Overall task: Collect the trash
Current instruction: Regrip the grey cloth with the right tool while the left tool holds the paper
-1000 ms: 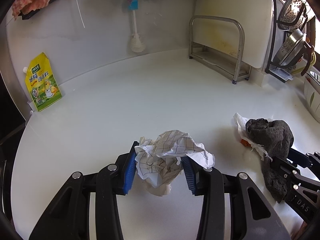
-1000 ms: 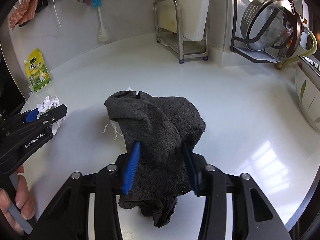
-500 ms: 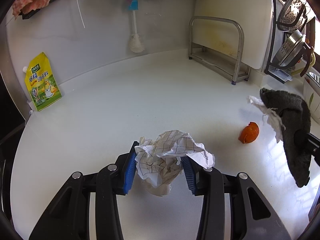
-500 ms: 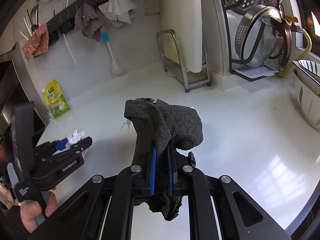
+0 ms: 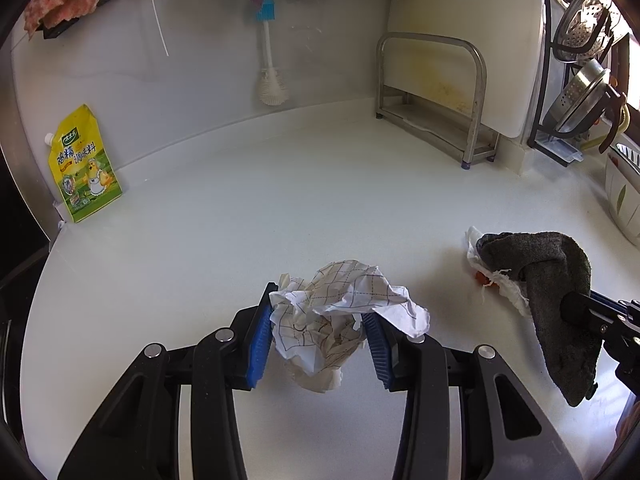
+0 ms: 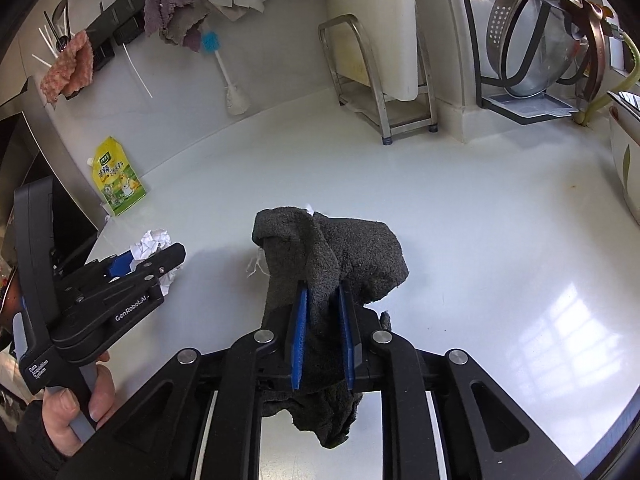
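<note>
Tabletop [image 5: 280, 184]: glossy white, yellow pouch [image 5: 84, 164] at wall.
Left gripper [image 5: 318, 344]: jaws clamped on crumpled paper [image 5: 340, 312].
Right gripper [image 6: 322, 340]: jaws, just easing apart, clamped on dark rag [image 6: 332, 248].

One crumpled paper [image 5: 344, 316], one dark rag [image 6: 332, 256], one yellow pouch [image 5: 86, 166], two claws.

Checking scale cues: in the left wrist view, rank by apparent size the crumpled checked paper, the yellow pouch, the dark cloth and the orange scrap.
1. crumpled checked paper, though it lies nearest the camera
2. dark cloth, close behind
3. yellow pouch
4. orange scrap, mostly hidden
</note>
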`<act>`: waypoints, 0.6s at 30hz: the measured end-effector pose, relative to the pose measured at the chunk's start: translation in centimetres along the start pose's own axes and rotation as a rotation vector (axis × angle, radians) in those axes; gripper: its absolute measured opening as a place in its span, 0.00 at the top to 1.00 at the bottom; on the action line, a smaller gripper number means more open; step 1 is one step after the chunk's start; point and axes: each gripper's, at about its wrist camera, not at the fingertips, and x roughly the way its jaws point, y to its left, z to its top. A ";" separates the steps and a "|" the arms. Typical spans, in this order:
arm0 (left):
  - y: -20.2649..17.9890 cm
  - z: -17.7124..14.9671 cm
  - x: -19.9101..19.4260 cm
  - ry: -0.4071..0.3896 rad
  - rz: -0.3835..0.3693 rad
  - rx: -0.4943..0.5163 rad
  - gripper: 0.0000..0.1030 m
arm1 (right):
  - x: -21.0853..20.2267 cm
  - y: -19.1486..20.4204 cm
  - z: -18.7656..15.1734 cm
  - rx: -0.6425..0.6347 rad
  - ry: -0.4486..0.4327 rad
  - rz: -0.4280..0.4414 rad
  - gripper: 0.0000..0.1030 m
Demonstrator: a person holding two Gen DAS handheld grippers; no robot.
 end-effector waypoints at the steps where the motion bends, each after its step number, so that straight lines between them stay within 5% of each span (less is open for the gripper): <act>1: 0.0 0.0 0.0 0.000 0.000 -0.001 0.60 | 0.0 -0.1 0.0 0.003 0.000 -0.002 0.85; 4: 0.0 0.0 0.0 -0.001 0.002 -0.001 0.60 | -0.1 -0.1 -0.1 -0.008 -0.009 -0.026 0.81; 8: 0.0 -0.1 0.0 0.001 0.000 -0.002 0.60 | -0.9 0.1 0.1 -0.026 -0.054 -0.054 0.55; 18: 0.2 0.0 0.0 0.000 -0.006 -0.013 0.60 | 0.4 2.9 1.4 -0.191 -0.068 -0.116 0.55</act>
